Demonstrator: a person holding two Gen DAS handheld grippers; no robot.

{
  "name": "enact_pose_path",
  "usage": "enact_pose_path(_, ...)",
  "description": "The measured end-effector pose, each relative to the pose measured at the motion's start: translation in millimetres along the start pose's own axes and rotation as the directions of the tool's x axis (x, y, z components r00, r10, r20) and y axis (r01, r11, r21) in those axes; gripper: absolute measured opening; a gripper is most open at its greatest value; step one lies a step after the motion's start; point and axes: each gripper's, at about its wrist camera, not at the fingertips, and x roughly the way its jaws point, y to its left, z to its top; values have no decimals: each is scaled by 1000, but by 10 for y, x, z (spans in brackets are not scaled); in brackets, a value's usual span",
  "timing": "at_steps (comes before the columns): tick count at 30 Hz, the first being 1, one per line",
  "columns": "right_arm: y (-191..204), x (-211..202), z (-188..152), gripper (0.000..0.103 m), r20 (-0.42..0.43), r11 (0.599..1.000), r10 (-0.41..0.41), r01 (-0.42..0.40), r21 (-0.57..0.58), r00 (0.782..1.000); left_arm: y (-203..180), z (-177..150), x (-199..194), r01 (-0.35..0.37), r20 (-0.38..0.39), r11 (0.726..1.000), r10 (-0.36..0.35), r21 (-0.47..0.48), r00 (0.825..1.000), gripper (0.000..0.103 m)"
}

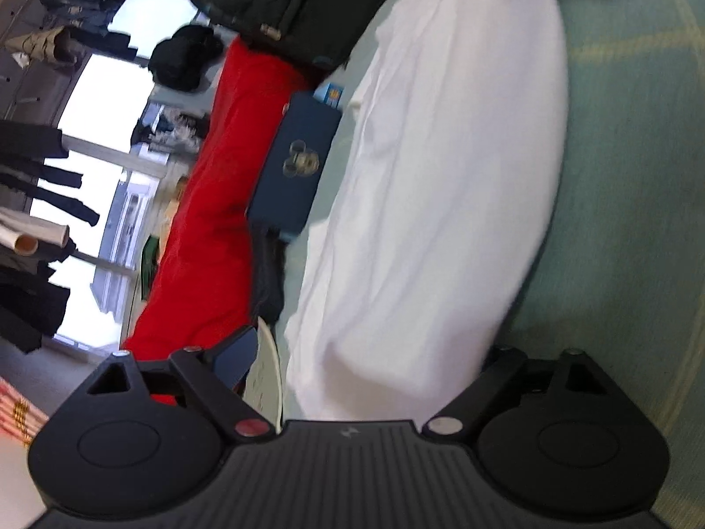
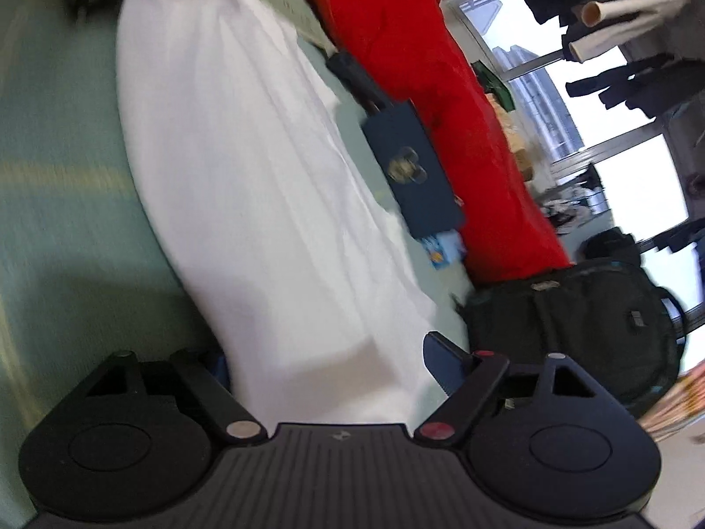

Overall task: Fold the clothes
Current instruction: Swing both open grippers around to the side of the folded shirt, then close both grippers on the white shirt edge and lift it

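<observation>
1. A long white cotton garment [image 1: 440, 185] lies stretched across a pale green bedspread [image 1: 625, 220], running from six o'clock up to twelve o'clock in the left wrist view, with one end bunched between the fingers of the left gripper [image 1: 365, 379].
2. The left gripper's jaws stand wide with cloth between them. Whether the pads already pinch the fabric cannot be told, as the fingertips are mostly hidden by the cloth.
3. The right gripper [image 2: 330, 374] mirrors it at the garment's other end: its jaws are spread, white cloth fills the gap, and whether it is actually gripping is not clear either.
4. Beside the garment, at nine o'clock in the left view, sit a dark blue rectangular box with a round emblem [image 1: 295, 163], a red padded quilt [image 1: 211, 220] and a black fabric backpack [image 1: 299, 4].
5. The step in hand appears to be seizing both ends for a fold. To do it well, each gripper should close on a single clean edge rather than a bunched wad, and both ends should then be lifted together, clear of the blue box.
</observation>
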Motion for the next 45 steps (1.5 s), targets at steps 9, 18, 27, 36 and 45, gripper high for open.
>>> enact_pose_path(9,638,-16,48,8,3,972,-29,29,-233,1000,-512,128,-9,-3,-13,991,5,133,1000,0)
enact_pose_path(18,530,-47,-6,8,21,978,0,4,-208,1000,-403,85,4,18,-12,994,-17,105,1000,0)
enact_pose_path(27,365,-74,37,6,21,989,36,-33,-144,999,-305,95,-65,33,-11,994,-32,100,999,1)
enact_pose_path(36,167,-346,95,5,34,992,64,-60,-113,997,-127,87,-321,15,8,995,-16,99,1000,1)
enact_pose_path(45,318,-890,69,5,30,981,139,-134,-140,990,-293,-83,-865,51,15,988,-54,148,998,1)
